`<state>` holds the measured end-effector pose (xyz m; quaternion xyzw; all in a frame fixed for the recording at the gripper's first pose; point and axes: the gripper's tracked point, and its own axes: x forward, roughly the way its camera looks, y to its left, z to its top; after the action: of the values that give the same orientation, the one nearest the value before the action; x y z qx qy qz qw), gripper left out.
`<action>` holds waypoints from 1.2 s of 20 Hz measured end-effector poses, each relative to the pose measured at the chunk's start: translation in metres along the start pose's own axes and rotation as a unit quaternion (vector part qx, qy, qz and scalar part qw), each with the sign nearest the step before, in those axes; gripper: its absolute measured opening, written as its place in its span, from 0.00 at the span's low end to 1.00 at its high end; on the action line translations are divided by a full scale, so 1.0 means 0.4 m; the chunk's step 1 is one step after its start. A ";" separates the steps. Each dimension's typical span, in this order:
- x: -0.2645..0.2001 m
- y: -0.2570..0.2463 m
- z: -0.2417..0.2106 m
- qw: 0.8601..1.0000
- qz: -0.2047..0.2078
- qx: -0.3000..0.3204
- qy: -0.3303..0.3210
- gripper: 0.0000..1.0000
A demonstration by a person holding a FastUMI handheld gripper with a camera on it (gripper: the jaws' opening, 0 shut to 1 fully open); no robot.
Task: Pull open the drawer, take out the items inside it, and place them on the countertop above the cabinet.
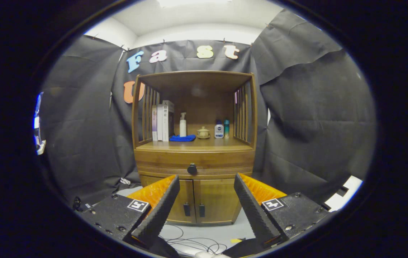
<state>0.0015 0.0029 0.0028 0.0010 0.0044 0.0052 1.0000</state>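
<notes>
I am holding my gripper (207,182) wide open and empty, aiming at the small round knob (192,169) of the stiff wooden drawer (161,165).

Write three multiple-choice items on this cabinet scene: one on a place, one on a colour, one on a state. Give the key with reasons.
1. Where is the blue cloth?
A. on the floor
B. on the countertop, beside the books
C. hanging from the knob

2. What colour is the knob?
A. black
B. white
C. red

3. How is the drawer?
A. pulled out
B. shut
C. removed

Key: 1 B, the cloth lies at the foot of the spray bottle, next to the books. 2 A, the round knob looks black against the wood. 3 B, the drawer front sits flush with the cabinet, while the gripper waits short of it, jaws open.
</notes>
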 end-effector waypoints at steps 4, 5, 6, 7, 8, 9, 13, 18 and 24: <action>0.022 0.016 0.017 1.000 0.004 -0.007 -0.004 1.00; 0.038 0.022 0.025 1.000 0.006 -0.006 -0.003 1.00; 0.060 0.028 0.033 1.000 0.010 -0.002 -0.002 1.00; 0.085 0.035 0.048 1.000 0.016 -0.003 -0.008 1.00; 0.112 0.038 0.064 1.000 0.017 -0.005 -0.013 1.00; 0.141 0.042 0.079 1.000 0.018 -0.008 -0.020 1.00; 0.278 0.088 0.092 0.998 0.040 -0.017 -0.037 1.00; 0.458 0.133 0.059 0.997 0.050 -0.023 -0.053 1.00; 0.686 0.121 -0.117 0.999 0.032 -0.013 0.019 0.99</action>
<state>0.2751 0.0543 -0.0464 -0.0117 0.0232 0.0374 0.9990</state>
